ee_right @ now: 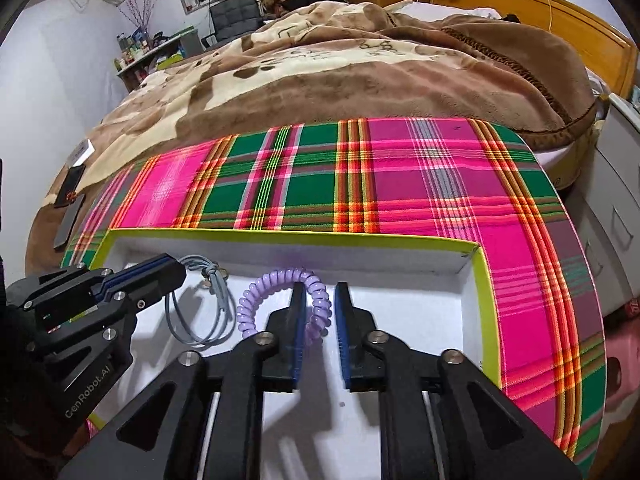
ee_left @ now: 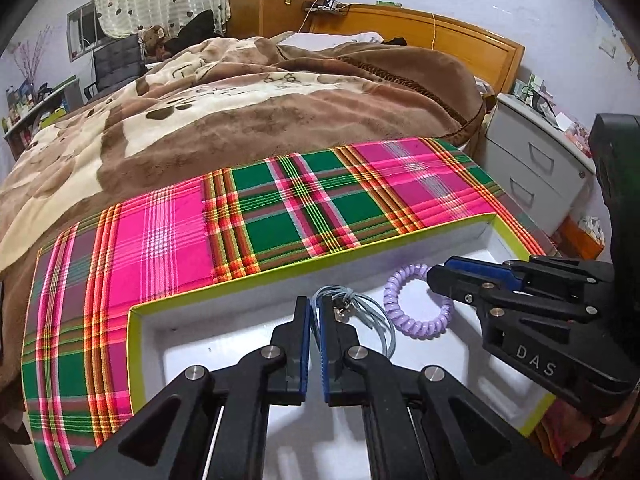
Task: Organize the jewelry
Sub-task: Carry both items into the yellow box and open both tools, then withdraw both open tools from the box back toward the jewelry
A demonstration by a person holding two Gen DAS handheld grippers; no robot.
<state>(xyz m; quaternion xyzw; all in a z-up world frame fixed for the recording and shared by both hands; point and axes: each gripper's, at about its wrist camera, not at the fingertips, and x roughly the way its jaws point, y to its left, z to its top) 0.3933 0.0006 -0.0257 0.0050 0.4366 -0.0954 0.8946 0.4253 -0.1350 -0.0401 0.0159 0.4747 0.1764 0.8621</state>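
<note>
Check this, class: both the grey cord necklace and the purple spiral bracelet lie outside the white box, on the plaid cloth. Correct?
Not quite. The grey cord necklace and purple spiral bracelet both lie inside the white box, on its floor; the right wrist view shows this. The plaid cloth lies under the box.

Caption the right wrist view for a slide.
Right gripper open, one finger inside the purple coil bracelet; left gripper pinches the grey cord in the white tray.
</note>
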